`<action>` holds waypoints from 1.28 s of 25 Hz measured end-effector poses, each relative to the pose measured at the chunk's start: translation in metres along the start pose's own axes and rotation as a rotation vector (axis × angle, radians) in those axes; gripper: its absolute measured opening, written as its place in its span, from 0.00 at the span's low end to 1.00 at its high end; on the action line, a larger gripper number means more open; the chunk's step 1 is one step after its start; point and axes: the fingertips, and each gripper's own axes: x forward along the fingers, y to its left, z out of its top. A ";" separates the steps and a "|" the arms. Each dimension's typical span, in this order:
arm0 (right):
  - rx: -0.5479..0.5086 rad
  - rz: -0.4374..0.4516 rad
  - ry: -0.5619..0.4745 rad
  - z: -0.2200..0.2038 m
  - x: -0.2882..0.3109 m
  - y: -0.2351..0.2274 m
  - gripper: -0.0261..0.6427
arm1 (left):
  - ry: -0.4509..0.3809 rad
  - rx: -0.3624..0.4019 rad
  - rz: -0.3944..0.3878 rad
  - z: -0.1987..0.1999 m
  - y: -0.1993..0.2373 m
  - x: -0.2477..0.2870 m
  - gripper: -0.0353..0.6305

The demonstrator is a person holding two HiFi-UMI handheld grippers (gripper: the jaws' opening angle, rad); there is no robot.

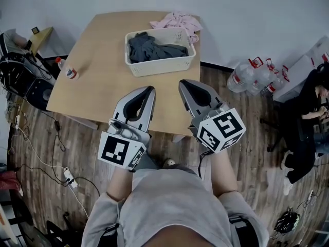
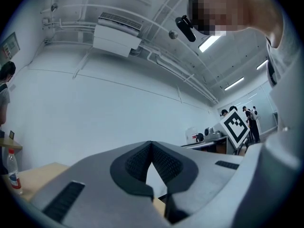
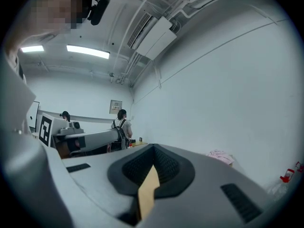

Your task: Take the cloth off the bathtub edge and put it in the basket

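1. Wood floor (image 1: 77,148) and a pale wall in head view. A tan table (image 1: 97,71) fills the upper centre. A white basket (image 1: 162,66) sits on its far right part.
2. A dark grey cloth (image 1: 154,49) lies bunched inside the basket. A pink cloth (image 1: 177,20) lies on the table just behind the basket, touching its upper right corner.
3. A bottle (image 1: 68,71) lies at the table's left edge. Water jugs (image 1: 247,76) stand on the floor at right, and a seated person (image 1: 308,117) is at the far right edge.
4. Left gripper (image 1: 150,90) and right gripper (image 1: 182,82) sit side by side at lower centre. Both are over the near table edge with their tips toward the basket, well short of it. Neither touches a cloth.
5. Left gripper view: the jaw tips meet, with nothing gripped. Only a sliver of background shows through the gap below the pads (image 2: 166,164). The table corner and bottle (image 2: 13,170) are at lower left. The right gripper's marker cube (image 2: 236,126) is at mid right, and a ceiling air unit (image 2: 116,37) is at upper left.
6. Right gripper view: the jaws are closed tip to tip and hold nothing. A strip of tabletop (image 3: 148,194) shows through the gap. The pink cloth (image 3: 220,156) is at right past the jaw, against the wall. People (image 3: 121,122) stand in the background at centre left.
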 end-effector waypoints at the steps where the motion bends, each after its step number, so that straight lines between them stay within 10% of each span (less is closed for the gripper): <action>1: -0.001 -0.002 -0.003 0.001 -0.001 0.001 0.05 | -0.001 0.002 -0.005 0.001 -0.001 0.000 0.05; 32: -0.035 -0.276 -0.035 0.005 0.008 0.131 0.05 | -0.007 -0.033 -0.162 0.028 0.055 -0.117 0.05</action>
